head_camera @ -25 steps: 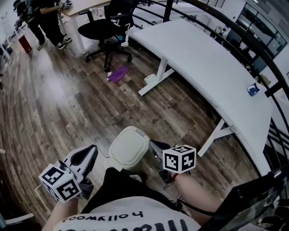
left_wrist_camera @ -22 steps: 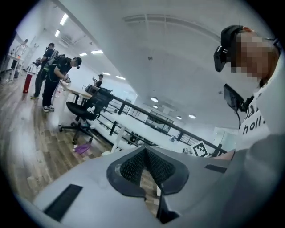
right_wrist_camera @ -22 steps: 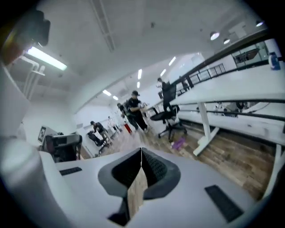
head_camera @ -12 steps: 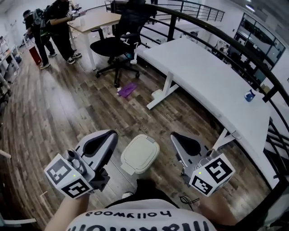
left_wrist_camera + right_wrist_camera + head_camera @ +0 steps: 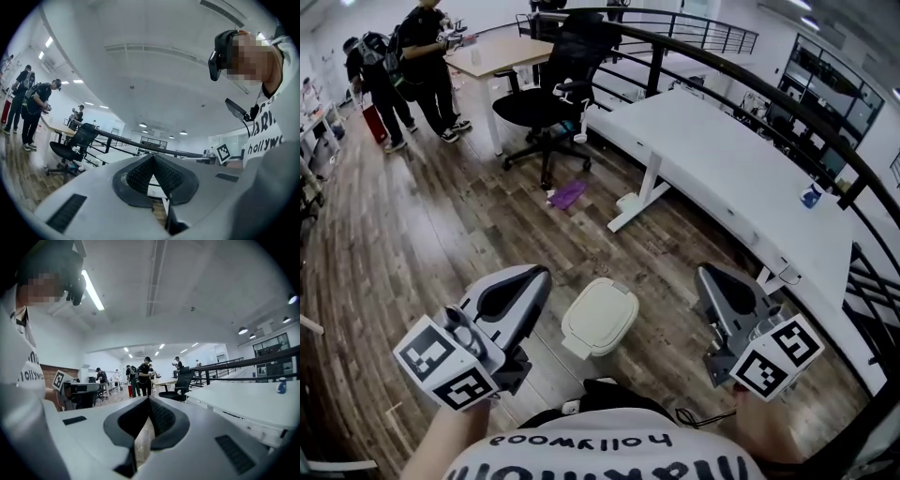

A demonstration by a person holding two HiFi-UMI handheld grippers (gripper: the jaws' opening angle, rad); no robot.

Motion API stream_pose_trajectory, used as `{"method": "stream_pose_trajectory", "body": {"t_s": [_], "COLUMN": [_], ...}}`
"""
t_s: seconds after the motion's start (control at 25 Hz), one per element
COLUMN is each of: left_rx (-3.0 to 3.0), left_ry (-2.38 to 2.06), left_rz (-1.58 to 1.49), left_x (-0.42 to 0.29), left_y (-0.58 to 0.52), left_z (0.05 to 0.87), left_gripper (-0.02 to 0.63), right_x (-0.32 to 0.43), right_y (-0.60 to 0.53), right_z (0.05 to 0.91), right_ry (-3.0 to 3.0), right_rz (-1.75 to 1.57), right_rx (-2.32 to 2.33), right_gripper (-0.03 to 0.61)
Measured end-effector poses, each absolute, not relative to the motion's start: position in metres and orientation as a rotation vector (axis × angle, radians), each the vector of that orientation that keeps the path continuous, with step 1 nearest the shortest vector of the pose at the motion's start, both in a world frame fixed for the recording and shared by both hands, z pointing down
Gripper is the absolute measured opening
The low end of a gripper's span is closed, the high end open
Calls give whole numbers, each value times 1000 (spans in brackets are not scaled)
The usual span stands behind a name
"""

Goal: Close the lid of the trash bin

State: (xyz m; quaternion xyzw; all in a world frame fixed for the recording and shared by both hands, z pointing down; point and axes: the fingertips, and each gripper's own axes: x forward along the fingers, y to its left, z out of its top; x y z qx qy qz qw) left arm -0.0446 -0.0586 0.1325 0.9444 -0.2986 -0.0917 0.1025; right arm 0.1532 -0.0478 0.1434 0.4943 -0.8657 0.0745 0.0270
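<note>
With the trash bin lid (image 5: 600, 315) judged shut, the left gripper (image 5: 519, 285) at nine o'clock and the right gripper (image 5: 718, 289) at three were held clear, jaws closed empty.

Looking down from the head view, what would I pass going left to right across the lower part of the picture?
left hand-held gripper → trash bin, lid down → right hand-held gripper

Left gripper (image 5: 542, 275) and right gripper (image 5: 703, 274), jaws together, empty
</note>
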Motion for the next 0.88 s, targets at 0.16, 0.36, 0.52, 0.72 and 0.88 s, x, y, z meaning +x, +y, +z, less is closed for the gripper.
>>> {"method": "stream_pose_trajectory", "body": {"t_s": [0.16, 0.36, 0.52, 0.72, 0.88], "left_rx": [2786, 2795, 2788, 2792, 2792], "left_ry": [-897, -909, -925, -910, -905], "left_rz": [-282, -260, -279, -283, -286], "left_x": [-53, -63, -71, -74, -76], "left_y": [-53, -44, -46, -48, -49], "left_z": [129, 130, 129, 133, 131], "left_gripper": [7, 6, 7, 6, 8], "right_x": [151, 142, 134, 134, 136], "right_y": [-44, -41, -39, -41, -41], "right_z": [142, 140, 137, 139, 139], "right_ry": [-2641, -2624, -2626, -2599, -2582], "right_rz": [174, 145, 118, 106, 124], "right_rx": [1538, 1529, 1522, 1553, 1579], "right_gripper": [9, 9, 9, 9, 9]}}
